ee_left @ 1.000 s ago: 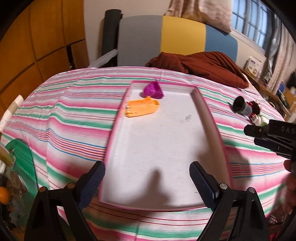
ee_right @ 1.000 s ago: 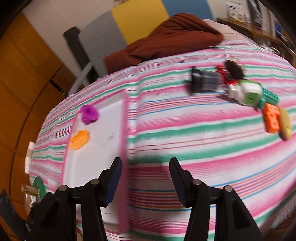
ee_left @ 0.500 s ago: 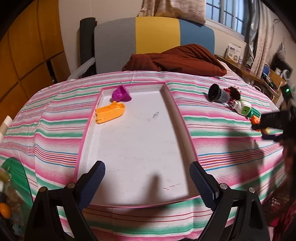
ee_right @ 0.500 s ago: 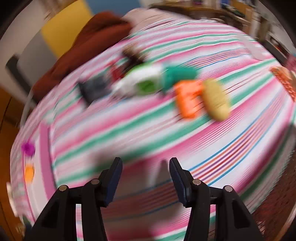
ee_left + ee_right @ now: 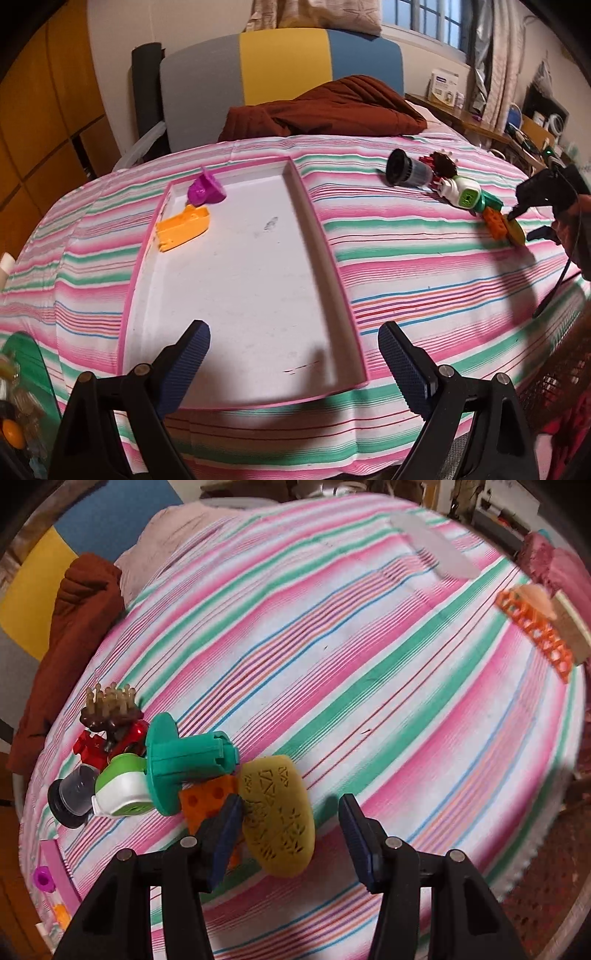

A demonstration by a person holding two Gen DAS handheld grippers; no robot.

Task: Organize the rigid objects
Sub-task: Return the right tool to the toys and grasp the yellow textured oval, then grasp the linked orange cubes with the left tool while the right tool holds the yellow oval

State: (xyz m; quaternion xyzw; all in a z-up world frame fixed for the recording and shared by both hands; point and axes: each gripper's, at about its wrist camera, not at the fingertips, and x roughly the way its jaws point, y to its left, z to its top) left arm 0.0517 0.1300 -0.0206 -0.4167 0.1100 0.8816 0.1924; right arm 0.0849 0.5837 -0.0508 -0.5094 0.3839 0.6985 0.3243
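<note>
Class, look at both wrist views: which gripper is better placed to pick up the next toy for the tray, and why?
Right. The right gripper is open, its jaws straddling the yellow patterned oval piece in the toy pile. The left gripper hovers open over the pink-rimmed tray, away from the pile.

Left view overlooks tray [image 5: 325,258]; right nears toys [image 5: 277,812].

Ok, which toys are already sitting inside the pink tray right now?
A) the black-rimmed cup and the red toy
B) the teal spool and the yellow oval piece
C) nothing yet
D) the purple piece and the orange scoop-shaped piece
D: the left wrist view shows only the purple piece and the orange scoop-shaped piece at the far end of the pink tray; the other toys lie out on the striped cover.
</note>
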